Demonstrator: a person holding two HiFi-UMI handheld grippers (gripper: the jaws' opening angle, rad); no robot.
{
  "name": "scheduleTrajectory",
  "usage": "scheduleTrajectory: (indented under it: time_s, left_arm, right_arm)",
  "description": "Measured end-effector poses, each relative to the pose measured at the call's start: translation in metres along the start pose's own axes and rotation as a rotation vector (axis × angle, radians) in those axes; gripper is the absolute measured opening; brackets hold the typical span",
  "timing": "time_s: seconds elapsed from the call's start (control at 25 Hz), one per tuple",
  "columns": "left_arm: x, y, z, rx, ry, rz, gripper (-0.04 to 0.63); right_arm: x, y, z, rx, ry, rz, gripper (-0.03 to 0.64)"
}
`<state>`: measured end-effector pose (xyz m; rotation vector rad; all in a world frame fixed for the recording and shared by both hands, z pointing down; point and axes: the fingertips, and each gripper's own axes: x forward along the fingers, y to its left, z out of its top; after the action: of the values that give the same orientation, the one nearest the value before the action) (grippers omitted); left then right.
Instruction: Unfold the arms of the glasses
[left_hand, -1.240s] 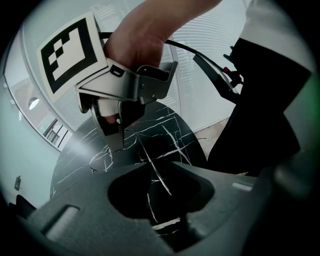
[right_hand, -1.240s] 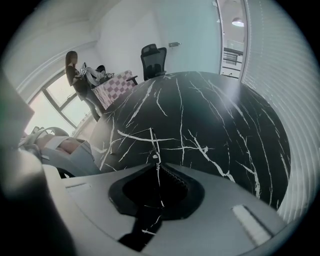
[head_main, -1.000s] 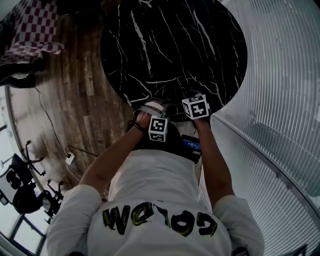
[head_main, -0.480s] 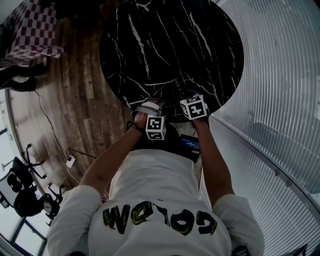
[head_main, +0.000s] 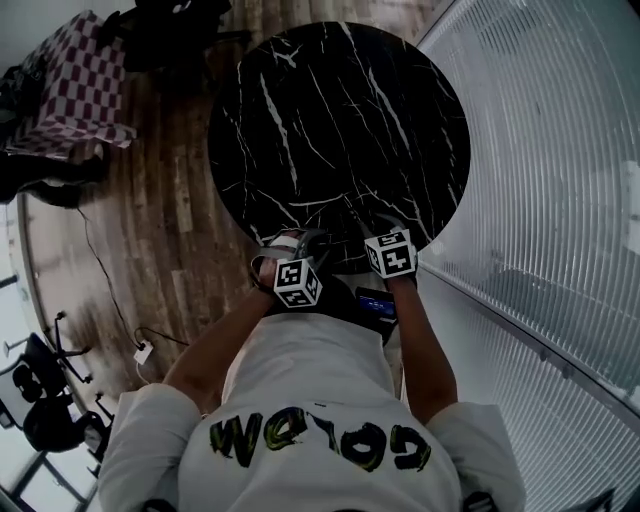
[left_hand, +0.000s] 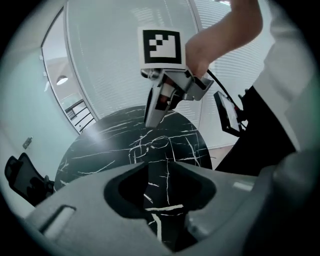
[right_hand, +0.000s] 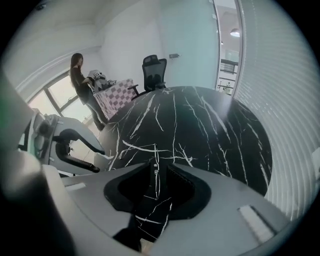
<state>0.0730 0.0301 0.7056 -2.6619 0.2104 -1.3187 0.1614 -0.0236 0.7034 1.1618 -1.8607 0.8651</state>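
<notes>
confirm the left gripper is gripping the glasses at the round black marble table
No. The left gripper has just been opening its jaws and holds nothing. The glasses lie beyond the jaws on the round black marble table, as the left gripper view shows.

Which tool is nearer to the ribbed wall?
The right tool; its side faces the ribbed wall, while the left tool sits toward the wooden floor.
</notes>
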Motion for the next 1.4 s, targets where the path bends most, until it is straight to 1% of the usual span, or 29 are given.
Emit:
scheduleTrajectory:
  time_s: [0.16,0.24,0.32,0.52,0.6,0.68,0.8,1.0,1.2,1.4]
  left_arm:
    - [-0.037,0.021,0.018,-0.074,-0.061,0.041,0.133]
    - [-0.058,0.034,0.032,-0.113,-0.101,0.072,0.132]
    - [-0.079,0.049,0.048,-0.146,-0.146,0.110,0.117]
    - [-0.136,0.084,0.090,-0.253,-0.278,0.191,0.097]
    - [-0.156,0.095,0.103,-0.266,-0.317,0.219,0.083]
    - [-0.175,0.101,0.114,-0.262,-0.345,0.244,0.071]
    - [-0.205,0.112,0.131,-0.287,-0.407,0.276,0.058]
    - [-0.255,0.136,0.155,-0.387,-0.526,0.316,0.035]
    - [-0.298,0.157,0.177,-0.451,-0.638,0.351,0.008]
    - [-0.327,0.170,0.204,-0.528,-0.781,0.339,0.005]
  right_arm:
    - [-0.044,0.003,0.017,-0.016,-0.079,-0.034,0.092]
    - [-0.067,0.004,0.027,-0.025,-0.121,-0.051,0.084]
    - [-0.090,0.003,0.039,-0.030,-0.167,-0.064,0.084]
    - [-0.155,0.010,0.081,-0.054,-0.328,-0.073,0.077]
    - [-0.182,0.012,0.099,-0.067,-0.402,-0.079,0.075]
    - [-0.208,0.018,0.114,-0.073,-0.468,-0.076,0.072]
    - [-0.239,0.031,0.136,-0.095,-0.546,-0.062,0.063]
    - [-0.280,0.057,0.171,-0.128,-0.657,-0.029,0.046]
    - [-0.312,0.086,0.205,-0.129,-0.769,0.055,0.028]
    - [-0.327,0.112,0.230,-0.123,-0.835,0.147,0.012]
